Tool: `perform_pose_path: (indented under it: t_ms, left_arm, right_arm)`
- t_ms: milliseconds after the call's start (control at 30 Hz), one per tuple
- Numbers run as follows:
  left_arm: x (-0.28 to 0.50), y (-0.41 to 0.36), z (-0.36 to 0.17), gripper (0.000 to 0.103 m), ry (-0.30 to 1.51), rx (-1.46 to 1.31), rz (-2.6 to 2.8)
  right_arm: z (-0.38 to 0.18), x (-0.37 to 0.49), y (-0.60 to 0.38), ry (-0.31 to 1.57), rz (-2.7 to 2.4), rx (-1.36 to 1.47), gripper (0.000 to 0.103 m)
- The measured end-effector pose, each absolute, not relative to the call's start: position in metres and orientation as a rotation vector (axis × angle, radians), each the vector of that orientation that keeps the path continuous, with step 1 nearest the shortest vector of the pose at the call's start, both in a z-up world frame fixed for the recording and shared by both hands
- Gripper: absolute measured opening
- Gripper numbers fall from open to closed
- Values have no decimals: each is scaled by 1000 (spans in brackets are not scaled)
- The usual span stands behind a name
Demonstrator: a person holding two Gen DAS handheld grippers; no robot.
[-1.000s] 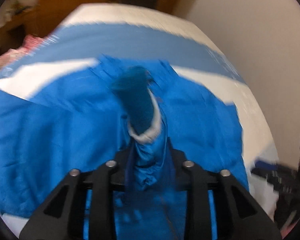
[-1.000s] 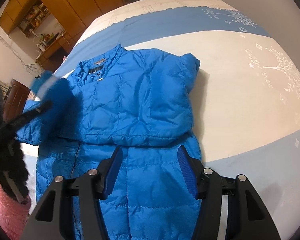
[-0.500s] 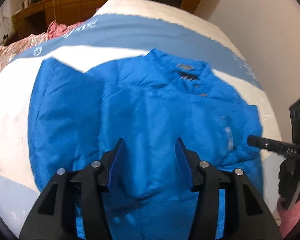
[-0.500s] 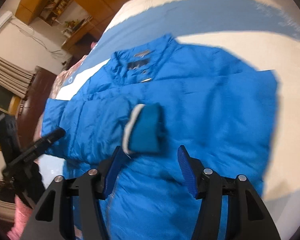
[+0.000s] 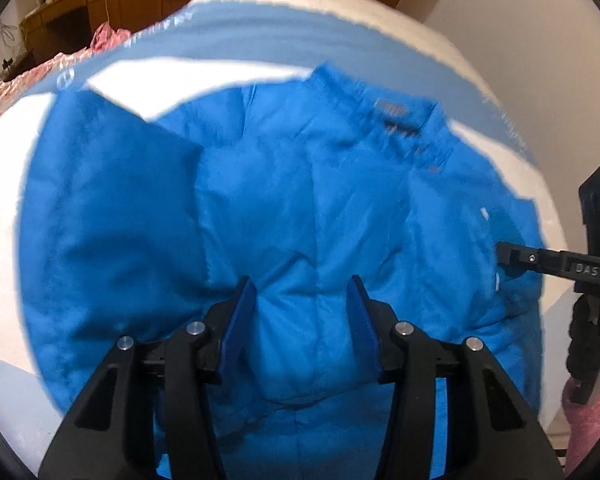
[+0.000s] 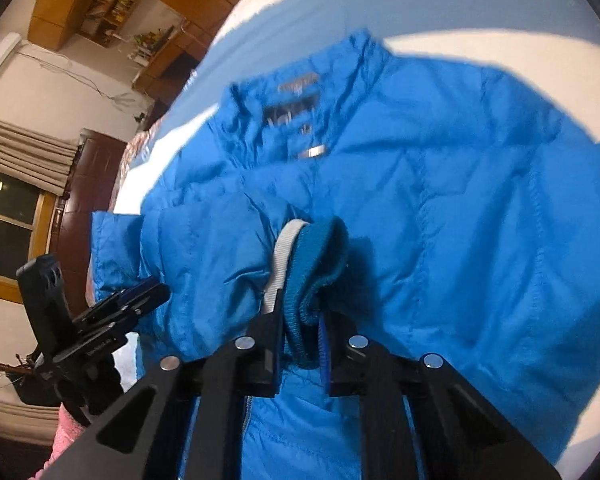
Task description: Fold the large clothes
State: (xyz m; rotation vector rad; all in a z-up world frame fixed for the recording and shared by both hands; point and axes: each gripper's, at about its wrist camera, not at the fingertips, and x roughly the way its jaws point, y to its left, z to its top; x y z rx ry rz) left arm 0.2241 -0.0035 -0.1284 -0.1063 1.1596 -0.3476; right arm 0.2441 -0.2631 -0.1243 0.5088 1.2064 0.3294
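The right gripper [image 6: 300, 332] pinches the puffy blue jacket's [image 6: 440, 208] knit cuff [image 6: 316, 264] to fold the sleeve over its middle (left gripper [image 5: 302, 320] open, empty).

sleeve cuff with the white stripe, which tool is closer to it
Right. The right tool is shut on the sleeve cuff, holding it over the jacket. The left tool is open above the jacket's body, apart from the cuff.
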Motion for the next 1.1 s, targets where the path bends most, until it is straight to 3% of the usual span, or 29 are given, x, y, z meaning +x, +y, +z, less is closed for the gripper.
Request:
perform_pose_path:
  t_ms: [233, 500, 733, 933, 1100]
  left_arm:
    - [226, 6, -77, 49, 1016, -97, -340]
    - [249, 4, -138, 47, 1154, -29, -255]
    - [244, 1, -153, 48, 1144, 41, -241]
    - [245, -2, -118, 48, 1094, 16, -235]
    - [267, -37, -113, 48, 1063, 33, -215]
  right_arm:
    - [-81, 219, -340, 1109, 168, 491, 13]
    - [-122, 206, -367, 1186, 30, 472, 13]
    - [-155, 214, -362, 1222, 22, 502, 14]
    - [-88, 208, -345, 1058, -30, 349, 22]
    - [-86, 246, -305, 1037, 64, 367, 21]
